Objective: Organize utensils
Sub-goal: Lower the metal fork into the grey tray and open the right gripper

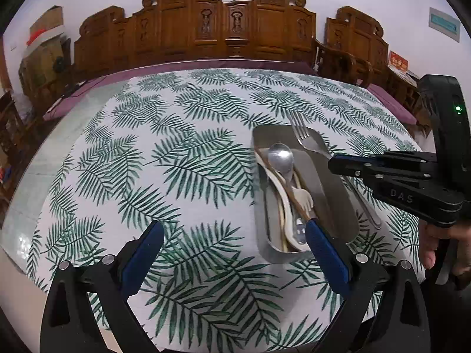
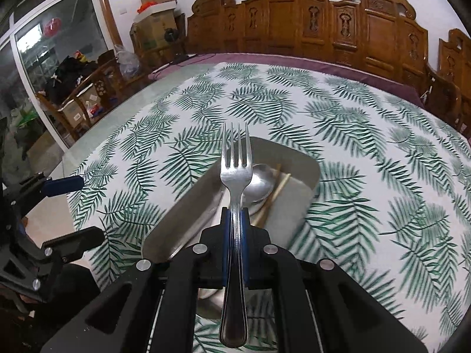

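The right gripper [image 2: 235, 214] is clamped on a steel fork [image 2: 236, 176], its blue pads pressed against the handle's two sides; the tines point straight ahead of the fingers and the handle's butt runs back past them toward the camera. Directly below and ahead of this gripper lies a metal tray [image 2: 309, 167] on the leaf-print cloth [image 2: 368, 147], and the fork hangs above the tray's near half without touching it. Just past the tines, slightly to their right, a metal spoon [image 2: 260, 181] rests in the tray with a pair of chopsticks [image 2: 275, 189] beside its bowl. From the left wrist view the left gripper [image 1: 235, 238] stands wide apart, holding nothing, low over the cloth; its right pad [image 1: 325, 253] sits at the tray's [image 1: 262, 135] near rim, while its left pad [image 1: 141, 253] is well off to the side over bare cloth. Ahead and to the right of it, the tray holds the spoon [image 1: 281, 156], a cream spork [image 1: 304, 201] and other pale utensils stacked lengthwise. Further right, the right gripper [image 1: 334, 163] reaches in from the side, its black fingers over the tray's far edge, with the fork [image 1: 306, 139] angled away from the left gripper and its tines over the tray's far end. A hand [image 1: 441, 244] grips that tool's handle at the right edge.
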A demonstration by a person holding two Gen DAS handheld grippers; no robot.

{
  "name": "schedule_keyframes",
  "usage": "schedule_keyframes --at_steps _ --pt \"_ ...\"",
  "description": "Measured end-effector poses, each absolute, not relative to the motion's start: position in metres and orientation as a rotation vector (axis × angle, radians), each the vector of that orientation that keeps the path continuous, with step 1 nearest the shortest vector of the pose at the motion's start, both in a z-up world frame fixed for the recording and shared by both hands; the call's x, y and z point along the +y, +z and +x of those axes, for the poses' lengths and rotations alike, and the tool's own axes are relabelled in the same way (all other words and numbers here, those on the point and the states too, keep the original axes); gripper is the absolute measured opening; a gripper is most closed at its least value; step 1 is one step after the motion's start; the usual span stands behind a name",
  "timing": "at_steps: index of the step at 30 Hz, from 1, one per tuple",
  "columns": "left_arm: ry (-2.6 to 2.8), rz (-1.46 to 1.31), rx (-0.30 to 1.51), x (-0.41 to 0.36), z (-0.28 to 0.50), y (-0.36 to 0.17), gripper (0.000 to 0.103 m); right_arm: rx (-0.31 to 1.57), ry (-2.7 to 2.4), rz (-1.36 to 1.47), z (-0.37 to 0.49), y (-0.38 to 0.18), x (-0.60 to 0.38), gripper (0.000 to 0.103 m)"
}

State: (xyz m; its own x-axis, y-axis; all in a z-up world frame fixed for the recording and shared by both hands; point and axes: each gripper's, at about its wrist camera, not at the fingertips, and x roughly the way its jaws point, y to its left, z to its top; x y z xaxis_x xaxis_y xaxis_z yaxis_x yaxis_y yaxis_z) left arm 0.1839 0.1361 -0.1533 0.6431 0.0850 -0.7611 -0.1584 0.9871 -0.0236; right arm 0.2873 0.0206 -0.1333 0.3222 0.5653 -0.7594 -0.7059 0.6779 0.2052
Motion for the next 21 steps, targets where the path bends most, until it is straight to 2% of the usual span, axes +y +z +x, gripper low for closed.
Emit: schedule_keyframes --at_steps 21 --pt "0.162 -0.159 0.856 0.160 0.184 -0.164 0.093 1.019 0.739 -0.179 0.316 -0.177 0.059 0.008"
